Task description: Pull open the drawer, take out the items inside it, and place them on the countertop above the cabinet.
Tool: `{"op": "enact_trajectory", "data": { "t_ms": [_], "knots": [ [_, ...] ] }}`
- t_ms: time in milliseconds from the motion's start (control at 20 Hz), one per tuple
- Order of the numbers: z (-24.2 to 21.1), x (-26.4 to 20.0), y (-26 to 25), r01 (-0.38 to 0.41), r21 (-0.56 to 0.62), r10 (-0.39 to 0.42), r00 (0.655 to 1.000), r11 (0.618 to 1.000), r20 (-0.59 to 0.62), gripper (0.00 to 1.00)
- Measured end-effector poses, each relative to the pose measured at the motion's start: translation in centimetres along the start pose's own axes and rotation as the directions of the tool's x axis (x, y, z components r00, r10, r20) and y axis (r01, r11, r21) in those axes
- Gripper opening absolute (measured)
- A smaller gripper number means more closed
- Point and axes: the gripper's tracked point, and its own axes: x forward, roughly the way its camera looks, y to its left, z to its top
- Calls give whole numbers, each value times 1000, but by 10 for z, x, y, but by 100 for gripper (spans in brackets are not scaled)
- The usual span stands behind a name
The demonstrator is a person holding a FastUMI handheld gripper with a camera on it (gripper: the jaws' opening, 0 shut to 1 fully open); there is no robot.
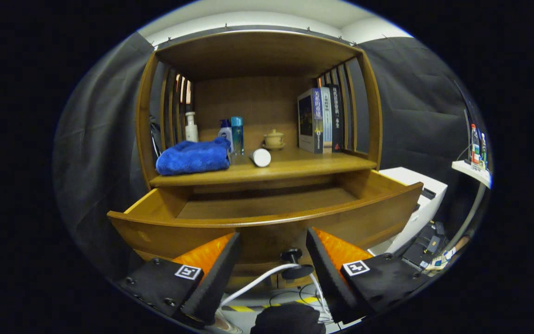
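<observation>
Wooden countertop above the open drawer.
On it: blue towel, bottles, lying cylinder, teacup, books.

- Gripper: two wedge-shaped fingers w/ ribbed inner faces, jaws standing apart, nothing between them.
- Each finger sits on a flat black mounting block; small screws visible on the left block.
- One square black-and-white fiducial tag per block, near the finger base.
- White cable runs up between the blocks to a small black knob-like fitting.
</observation>
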Motion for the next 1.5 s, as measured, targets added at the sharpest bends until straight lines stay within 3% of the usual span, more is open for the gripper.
{"op": "enact_trajectory", "data": {
  "t_ms": [1000,1500],
  "knots": [
    [28,94,9,-8,-57,7,1000,998,-10,95],
    [35,121,13,-96,-41,94,994,995,-57,95]
  ]
}}
